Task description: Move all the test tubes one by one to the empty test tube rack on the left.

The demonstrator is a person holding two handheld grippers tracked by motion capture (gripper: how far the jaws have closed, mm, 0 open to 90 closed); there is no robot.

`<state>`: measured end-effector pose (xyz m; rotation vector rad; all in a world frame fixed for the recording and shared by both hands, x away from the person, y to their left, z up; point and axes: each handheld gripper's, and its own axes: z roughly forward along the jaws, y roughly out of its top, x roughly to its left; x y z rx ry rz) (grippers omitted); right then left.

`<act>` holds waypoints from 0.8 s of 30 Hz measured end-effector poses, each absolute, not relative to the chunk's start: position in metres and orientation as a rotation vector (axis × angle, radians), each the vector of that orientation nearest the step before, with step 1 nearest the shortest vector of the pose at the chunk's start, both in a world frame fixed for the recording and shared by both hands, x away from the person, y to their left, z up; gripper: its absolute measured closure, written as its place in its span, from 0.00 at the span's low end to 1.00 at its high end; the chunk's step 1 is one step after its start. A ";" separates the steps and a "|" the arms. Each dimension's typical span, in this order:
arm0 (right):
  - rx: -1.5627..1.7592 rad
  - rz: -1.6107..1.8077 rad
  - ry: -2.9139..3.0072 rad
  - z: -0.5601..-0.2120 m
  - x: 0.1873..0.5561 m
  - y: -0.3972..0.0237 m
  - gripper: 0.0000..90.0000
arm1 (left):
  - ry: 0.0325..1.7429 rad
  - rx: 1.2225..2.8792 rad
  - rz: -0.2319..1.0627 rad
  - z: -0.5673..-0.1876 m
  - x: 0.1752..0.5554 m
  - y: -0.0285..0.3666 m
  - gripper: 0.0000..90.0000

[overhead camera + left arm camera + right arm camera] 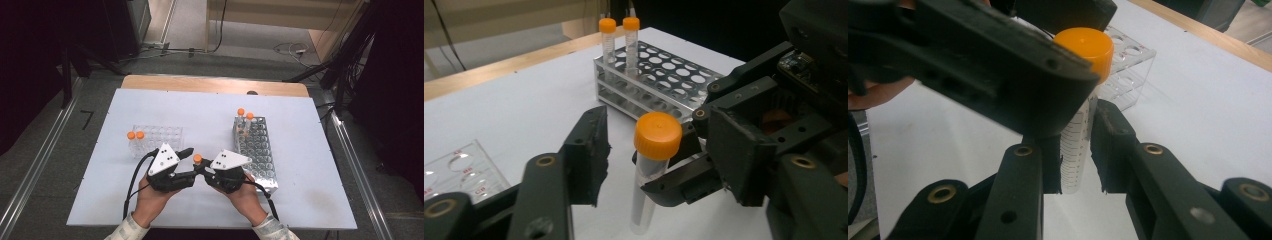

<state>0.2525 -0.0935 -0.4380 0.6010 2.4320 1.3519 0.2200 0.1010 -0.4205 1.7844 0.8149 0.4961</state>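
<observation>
Currently: tube (pixel 1075 150) upright above worktop (pixel 310 200), pinched mid-body by right hand-held gripper (pixel 1075 150) | left hand-held gripper (pixel 651 145) spread around orange cap (pixel 657 135) | likely light, stiff, slippery plastic; grip barrel below cap.

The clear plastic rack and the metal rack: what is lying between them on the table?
In the high view, bare white tabletop separates the clear plastic rack from the metal rack; nearer the person, both grippers meet at an orange-capped tube.
</observation>
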 end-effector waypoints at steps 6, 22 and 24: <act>0.604 1.358 2.434 -0.438 0.252 -0.094 0.81 | 0.788 1.793 0.495 -0.422 0.219 0.100 0.68; 0.601 1.370 2.437 -0.437 0.252 -0.094 0.75 | 0.782 1.784 0.481 -0.421 0.219 0.103 0.77; 0.607 1.377 2.434 -0.436 0.252 -0.094 0.62 | 0.783 1.785 0.478 -0.422 0.219 0.102 0.78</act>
